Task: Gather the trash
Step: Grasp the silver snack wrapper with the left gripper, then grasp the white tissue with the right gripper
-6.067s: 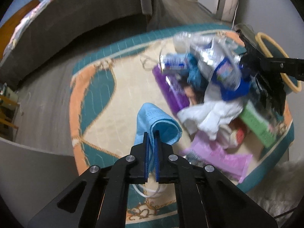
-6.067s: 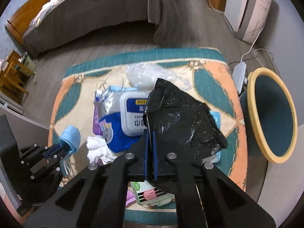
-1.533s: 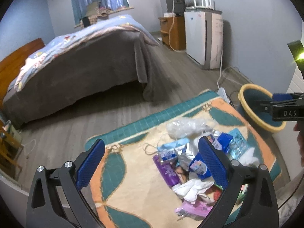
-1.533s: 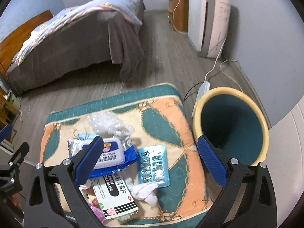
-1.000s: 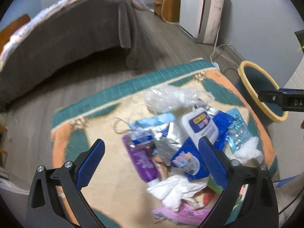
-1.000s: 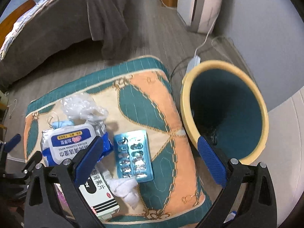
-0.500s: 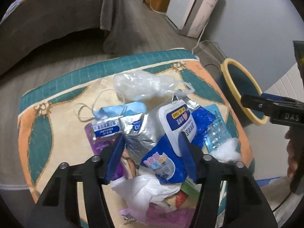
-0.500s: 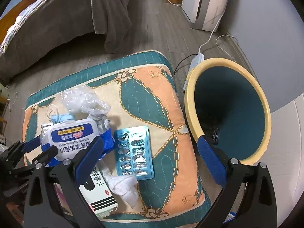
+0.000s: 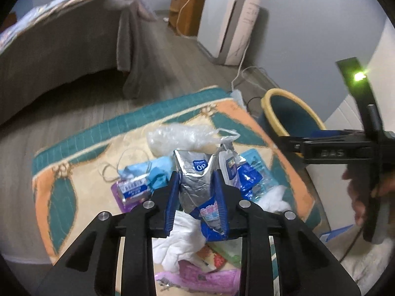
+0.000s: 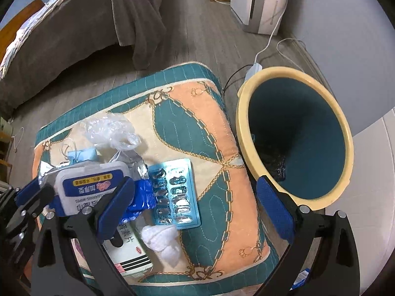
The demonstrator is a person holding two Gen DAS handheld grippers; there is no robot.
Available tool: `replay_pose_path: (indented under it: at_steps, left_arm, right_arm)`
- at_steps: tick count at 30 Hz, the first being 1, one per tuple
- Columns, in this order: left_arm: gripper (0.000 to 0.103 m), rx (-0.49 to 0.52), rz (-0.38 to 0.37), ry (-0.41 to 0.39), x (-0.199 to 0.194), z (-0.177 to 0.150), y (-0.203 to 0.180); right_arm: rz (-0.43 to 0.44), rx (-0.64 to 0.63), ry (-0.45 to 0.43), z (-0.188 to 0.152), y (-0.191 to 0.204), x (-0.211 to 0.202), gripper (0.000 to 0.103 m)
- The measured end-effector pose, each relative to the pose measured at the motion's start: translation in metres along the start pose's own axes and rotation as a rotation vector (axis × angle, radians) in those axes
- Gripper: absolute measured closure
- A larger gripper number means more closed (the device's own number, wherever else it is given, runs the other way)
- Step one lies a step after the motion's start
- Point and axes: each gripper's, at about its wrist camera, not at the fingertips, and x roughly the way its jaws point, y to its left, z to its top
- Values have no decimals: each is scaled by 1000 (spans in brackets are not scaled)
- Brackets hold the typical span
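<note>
Left tongs [image 9: 196, 194], jaws just closing, pinch the wipes pack [image 9: 195, 185]; right tongs [image 10: 195, 209] stand spread above the mat [image 10: 209, 133] edge, beside the bin [image 10: 293, 138]; bare mat between litter and bin.

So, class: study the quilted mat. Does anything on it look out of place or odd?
Yes: litter is heaped on one side of the mat, including a blister pack, a wipes pack and a crumpled tissue, while the bin stands right beside it.
</note>
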Motion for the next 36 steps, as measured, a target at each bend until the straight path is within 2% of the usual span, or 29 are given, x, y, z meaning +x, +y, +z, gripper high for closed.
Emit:
replay_pose_path:
  at_steps: [5,9,14,19,26,27,29,30,33,36]
  left_arm:
    - [74,63,19,-55,-26,7,-8]
    - [74,123,70,-87,-44,10,-10]
    - [74,130,114,-96,-59,9,-1]
    - [74,128,170,-100,-67,8,5]
    - [74,122,198,-122,-79,3,10]
    - [74,118,199,-124,-81,2,11]
    - [74,108,200,-128,-82,2,13]
    - [74,104,200,-129,-82,2,13]
    - [74,90,201,-135,-84,1,16]
    - [74,84,200,-145,-86,1,17]
  right_arm:
    - [4,0,-27,0,-1,-6,6]
    - [41,17,-5,-6,-1,-7,6]
    - [46,-36,28,-20,8,-11,14]
    - [74,-75,132,-33,16,3,39]
    - [80,-153,287,-52,31,33,56]
    - [82,-158,301,-54,32,36,62]
    - [100,-168,340,-58,35,43,84]
    - [106,-173,349,-59,35,45,94]
    - [103,-205,321,-58,41,39,99]
    - [111,-214,256,-51,42,24,99]
